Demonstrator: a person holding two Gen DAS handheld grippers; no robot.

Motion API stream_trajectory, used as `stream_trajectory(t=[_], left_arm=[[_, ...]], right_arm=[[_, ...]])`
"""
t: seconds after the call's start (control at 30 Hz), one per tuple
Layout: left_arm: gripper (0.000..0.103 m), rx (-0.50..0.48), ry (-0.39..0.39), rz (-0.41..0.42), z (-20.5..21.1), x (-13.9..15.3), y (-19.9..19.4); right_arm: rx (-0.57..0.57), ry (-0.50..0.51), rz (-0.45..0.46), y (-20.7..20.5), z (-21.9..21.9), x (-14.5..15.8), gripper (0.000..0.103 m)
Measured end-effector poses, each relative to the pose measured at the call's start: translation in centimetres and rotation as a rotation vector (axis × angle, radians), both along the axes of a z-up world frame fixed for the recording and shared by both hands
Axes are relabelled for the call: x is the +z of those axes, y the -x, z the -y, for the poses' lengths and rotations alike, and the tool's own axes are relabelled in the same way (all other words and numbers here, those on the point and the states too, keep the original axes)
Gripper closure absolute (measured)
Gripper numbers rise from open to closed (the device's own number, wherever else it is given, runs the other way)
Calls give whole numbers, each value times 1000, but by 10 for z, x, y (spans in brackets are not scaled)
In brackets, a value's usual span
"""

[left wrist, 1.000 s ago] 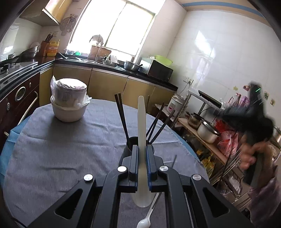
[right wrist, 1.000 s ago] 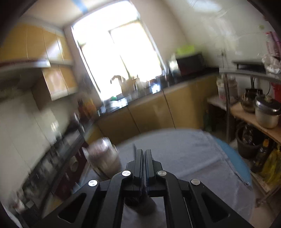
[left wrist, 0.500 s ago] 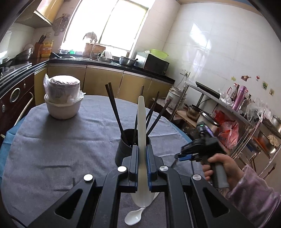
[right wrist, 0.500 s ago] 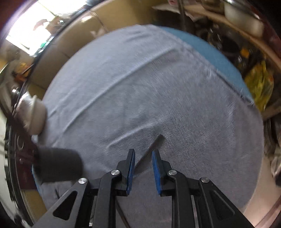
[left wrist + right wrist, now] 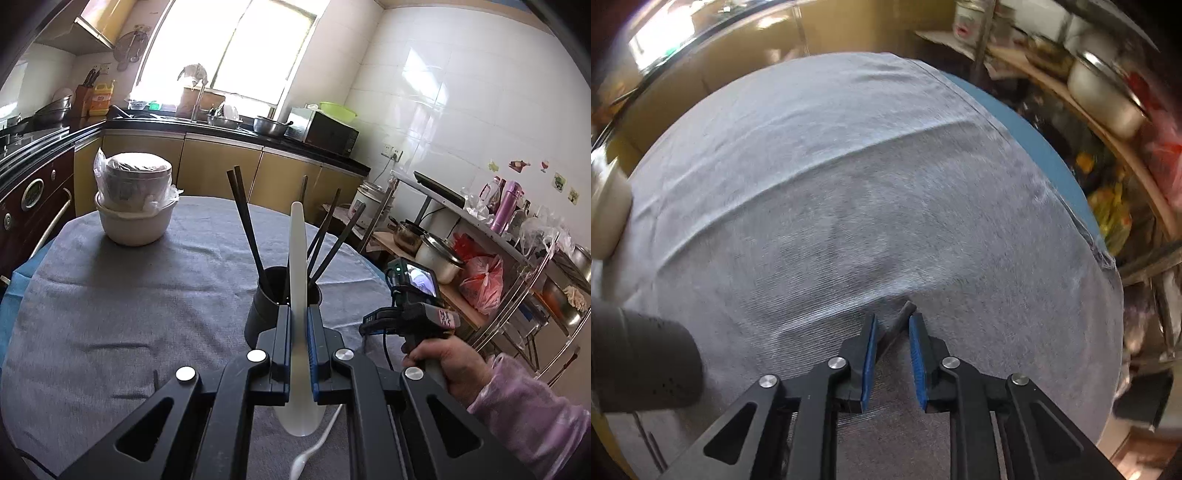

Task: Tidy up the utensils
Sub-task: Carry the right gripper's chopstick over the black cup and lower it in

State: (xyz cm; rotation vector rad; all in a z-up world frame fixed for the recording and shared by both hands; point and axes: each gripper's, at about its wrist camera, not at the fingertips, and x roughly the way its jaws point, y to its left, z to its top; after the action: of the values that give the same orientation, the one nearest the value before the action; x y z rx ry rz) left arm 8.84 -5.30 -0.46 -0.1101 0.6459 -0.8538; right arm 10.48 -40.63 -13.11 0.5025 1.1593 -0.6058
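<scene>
My left gripper (image 5: 297, 314) is shut on a white plastic spoon (image 5: 298, 266), held upright just in front of a black utensil cup (image 5: 282, 308) with several dark chopsticks (image 5: 245, 221) standing in it. A second white spoon (image 5: 314, 446) lies on the grey tablecloth below. My right gripper (image 5: 893, 320) is open, low over the cloth, its blue pads either side of a dark chopstick (image 5: 895, 323) lying on the table. It also shows in the left wrist view (image 5: 391, 317), at the right of the cup. The cup's side (image 5: 639, 362) shows at the left.
A white pot stack wrapped in plastic (image 5: 135, 199) stands at the table's far left. The round table's edge (image 5: 1071, 177) drops off to shelves with pots (image 5: 439, 258) and bags at the right. Kitchen counters (image 5: 229, 129) run behind.
My right gripper swung down from facing the room to the tabletop and came over the lying chopstick with open jaws. My left gripper stays shut on the white spoon, nearly still.
</scene>
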Motion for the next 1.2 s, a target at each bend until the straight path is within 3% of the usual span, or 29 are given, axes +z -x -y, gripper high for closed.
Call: stream_trajectory(t=[0.2,0.4,0.6,0.77,1.0,1.2], left_arm=[[95,-6,-5,13,-2,4,6],[95,-22,50,1,-7,9,10],[94,-46,105,10,-6,18,15],[95,-41,122,6,-5,20,13],[94,-13,125,-13,9,22,-18],[94,-3,156,-30,21,28,-47]], right_arm=[[-12,-54,231,40,-4,26,96],[1,-76,501,84,-12,82,96],[58,5,840,110,-34,162,96],[91,120,1044,121,-58,217,96],[135,214,1102,100,-91,252,96],[202,305,1018,61,-111,229,96]])
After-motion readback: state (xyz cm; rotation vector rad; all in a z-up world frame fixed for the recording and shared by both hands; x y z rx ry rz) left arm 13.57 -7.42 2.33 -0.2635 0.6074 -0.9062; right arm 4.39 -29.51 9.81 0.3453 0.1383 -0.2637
